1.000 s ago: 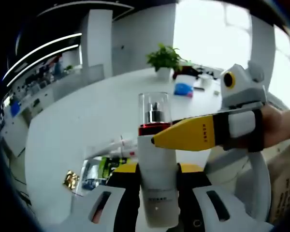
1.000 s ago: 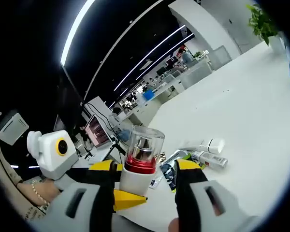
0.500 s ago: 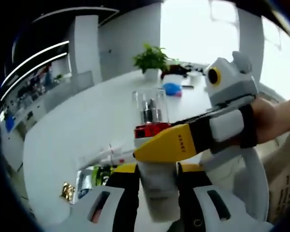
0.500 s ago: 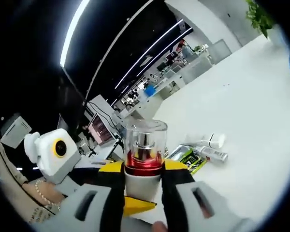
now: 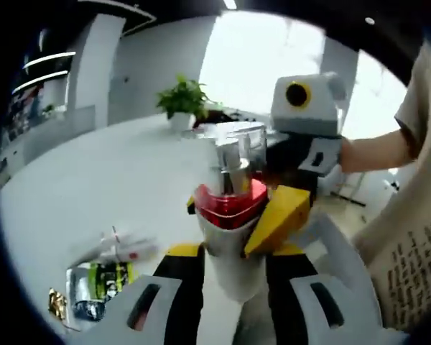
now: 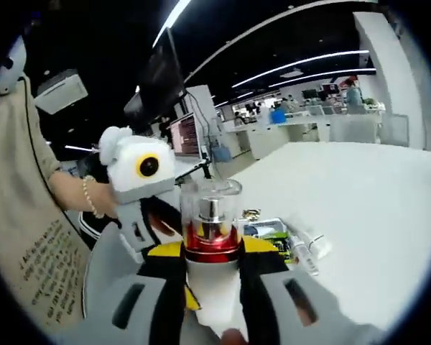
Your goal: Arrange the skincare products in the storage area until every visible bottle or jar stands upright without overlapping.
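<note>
A white bottle point(image 5: 233, 269) with a red collar and a clear cap point(image 5: 233, 154) is held up in the air above the table, between both grippers. My left gripper point(image 5: 233, 277) is shut on its white body. The bottle point(image 6: 210, 243) also stands in the middle of the right gripper view, where my right gripper point(image 6: 212, 262) is shut on it just under the red collar. In the left gripper view, the right gripper's yellow finger point(image 5: 276, 219) presses the bottle's right side. The left gripper's body point(image 6: 140, 172) comes in from the left in the right gripper view.
On the white table point(image 5: 93, 172) lie white tubes point(image 5: 118, 248), a green packet point(image 5: 104, 277) and a small gold item point(image 5: 56, 302). The tubes point(image 6: 305, 251) and packet point(image 6: 269, 230) lie to the right behind the bottle. A potted plant point(image 5: 181, 100) stands far back. A person's sleeve point(image 6: 29, 237) is at the left.
The right gripper's jaws have closed in on the bottle's neck. Both cameras have swung round, and the bottle's cap now leans toward the left gripper's camera.
</note>
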Tool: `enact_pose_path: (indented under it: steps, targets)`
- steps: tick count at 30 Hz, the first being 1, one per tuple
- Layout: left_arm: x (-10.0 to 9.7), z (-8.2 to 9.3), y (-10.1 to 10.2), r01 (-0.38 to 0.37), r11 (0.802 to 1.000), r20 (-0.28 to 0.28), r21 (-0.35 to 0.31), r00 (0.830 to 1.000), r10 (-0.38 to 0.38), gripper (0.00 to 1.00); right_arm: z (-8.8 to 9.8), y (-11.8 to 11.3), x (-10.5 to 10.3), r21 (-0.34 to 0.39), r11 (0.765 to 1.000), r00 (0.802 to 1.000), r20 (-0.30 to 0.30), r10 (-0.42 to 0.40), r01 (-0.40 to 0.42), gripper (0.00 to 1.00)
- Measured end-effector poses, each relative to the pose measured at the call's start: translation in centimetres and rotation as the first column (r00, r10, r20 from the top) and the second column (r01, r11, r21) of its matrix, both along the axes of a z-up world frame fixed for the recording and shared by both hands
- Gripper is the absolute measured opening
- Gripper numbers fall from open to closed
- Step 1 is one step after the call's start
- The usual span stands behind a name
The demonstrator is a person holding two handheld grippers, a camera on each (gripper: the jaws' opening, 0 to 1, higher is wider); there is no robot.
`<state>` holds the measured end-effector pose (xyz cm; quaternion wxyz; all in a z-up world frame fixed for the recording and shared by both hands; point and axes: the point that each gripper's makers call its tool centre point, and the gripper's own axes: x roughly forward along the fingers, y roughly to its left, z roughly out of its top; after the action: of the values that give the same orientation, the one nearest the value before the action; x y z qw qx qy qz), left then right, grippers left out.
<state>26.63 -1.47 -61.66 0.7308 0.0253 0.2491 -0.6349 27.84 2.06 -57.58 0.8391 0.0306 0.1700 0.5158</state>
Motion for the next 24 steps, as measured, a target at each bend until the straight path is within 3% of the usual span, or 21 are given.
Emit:
enact_pose_path:
  steps: [3,6,10,16,20,24]
  targets:
    - [-0.3,0.9,-0.7,0.040,0.997,-0.003,-0.063,0.999,-0.041,0.39,1.0,-0.2,-0.7,0.028,0.997,0.997,0.005,0.071,-0.071,0.27]
    - [-1.2,1.6,-1.5,0.111,0.989,0.020,-0.100,0.994,-0.109,0.30,1.5,-0.6,-0.8,0.026,0.993,0.993,0.026,0.111,-0.112,0.27]
    - [-1.0,1.5,-2.2,0.111,0.989,0.027,-0.095,0.994,-0.109,0.29,1.4,-1.0,-0.7,0.006,0.988,0.987,0.032,0.156,-0.157,0.27]
    - [-0.4,0.0,-2.9,0.118,0.993,0.090,-0.004,0.989,-0.118,0.28,-0.2,-1.8,-0.4,-0.068,0.972,0.973,0.045,0.227,-0.224,0.27]
    - [0.9,-2.4,-3.2,0.075,0.992,0.157,0.097,0.984,-0.089,0.28,-2.6,-2.5,0.2,-0.176,0.949,0.962,0.035,0.271,-0.261,0.28]
    - [1.8,-4.4,-3.6,0.031,0.992,0.175,0.120,0.983,-0.052,0.28,-4.7,-2.8,1.1,-0.238,0.932,0.958,0.020,0.287,-0.274,0.28]
